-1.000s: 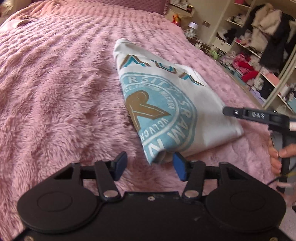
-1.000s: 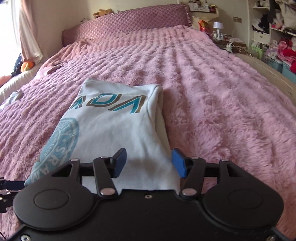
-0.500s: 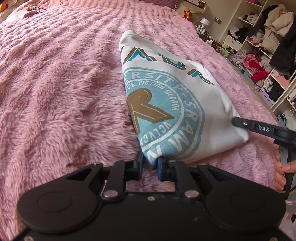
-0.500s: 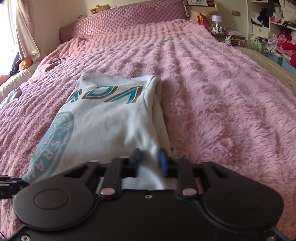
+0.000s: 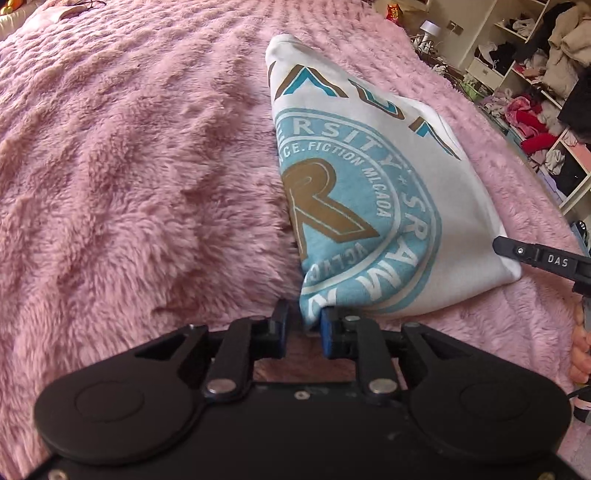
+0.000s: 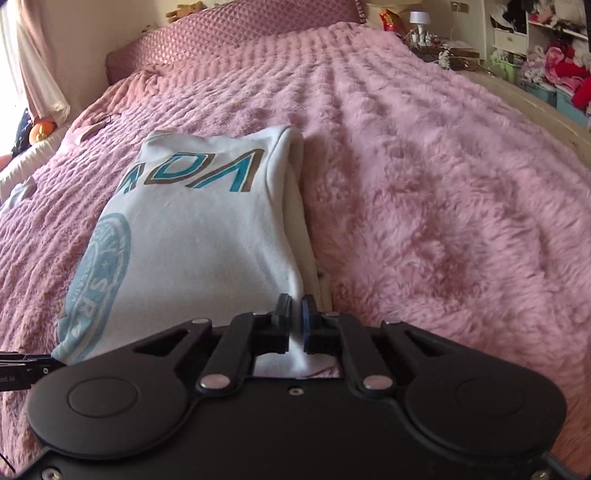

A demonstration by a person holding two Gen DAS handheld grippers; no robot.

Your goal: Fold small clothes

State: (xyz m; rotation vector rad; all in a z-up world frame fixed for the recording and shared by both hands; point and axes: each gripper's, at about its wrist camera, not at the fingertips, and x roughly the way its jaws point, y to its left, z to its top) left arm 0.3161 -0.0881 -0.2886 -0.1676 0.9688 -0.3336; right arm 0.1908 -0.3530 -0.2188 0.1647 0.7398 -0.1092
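A white T-shirt (image 5: 369,192) with a blue round print and brown letter lies folded lengthwise on the pink furry bedspread (image 5: 129,166). My left gripper (image 5: 303,325) is shut on its near left corner. My right gripper (image 6: 296,314) is shut on its near right corner; the shirt (image 6: 199,236) stretches away from it. The right gripper's finger (image 5: 535,258) shows at the shirt's right corner in the left wrist view. The near hem is raised a little off the bed.
A quilted pink headboard (image 6: 240,33) stands at the far end of the bed. Open shelves stuffed with clothes (image 5: 535,92) stand to the right of the bed. A bedside table with a small lamp (image 6: 419,22) is beyond the bed's right edge.
Both grippers went from open to shut on the shirt's near corners. The near hem has since lifted slightly off the bedspread.
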